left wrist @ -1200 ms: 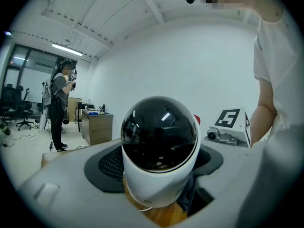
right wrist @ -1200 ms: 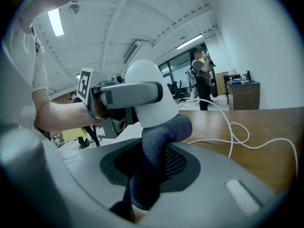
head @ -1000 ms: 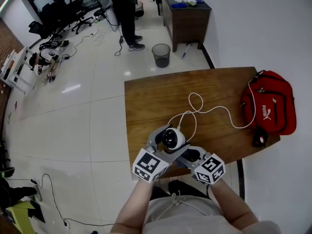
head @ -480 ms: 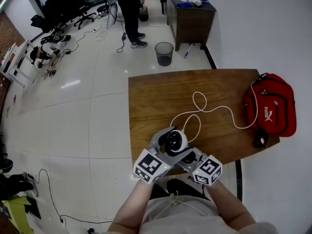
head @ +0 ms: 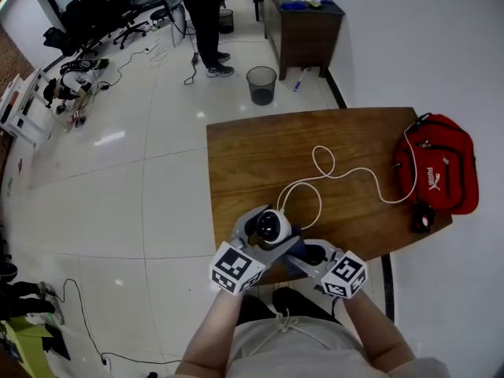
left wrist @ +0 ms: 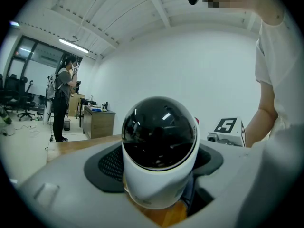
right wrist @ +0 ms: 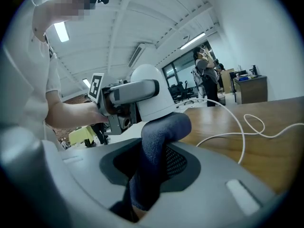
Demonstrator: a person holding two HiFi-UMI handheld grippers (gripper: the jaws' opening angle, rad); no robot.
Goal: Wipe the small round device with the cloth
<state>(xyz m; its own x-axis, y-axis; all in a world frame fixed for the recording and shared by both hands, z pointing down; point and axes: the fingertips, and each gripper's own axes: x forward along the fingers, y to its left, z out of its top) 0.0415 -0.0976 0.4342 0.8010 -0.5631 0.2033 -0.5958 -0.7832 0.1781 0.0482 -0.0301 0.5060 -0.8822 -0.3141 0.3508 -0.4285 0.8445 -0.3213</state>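
The small round device (head: 270, 226) is white with a glossy black dome (left wrist: 159, 132). My left gripper (head: 261, 231) is shut on its body and holds it just above the wooden table (head: 260, 152), near the front edge. My right gripper (head: 307, 252) is close on the device's right and is shut on a dark blue cloth (right wrist: 155, 148). The top fold of the cloth presses against the lower white side of the device (right wrist: 153, 96). A white cable (head: 346, 176) runs from the device across the table.
A red bag (head: 438, 164) lies at the table's right edge, with the cable leading to it. Beyond the table are a bin (head: 261, 84), a dark wooden cabinet (head: 302, 22) and a standing person (head: 201, 18). Office chairs and floor cables lie at far left.
Both grippers stay together near the table's front edge. The device has shifted slightly left and turned a little in the left gripper. The cloth stays at its right side.
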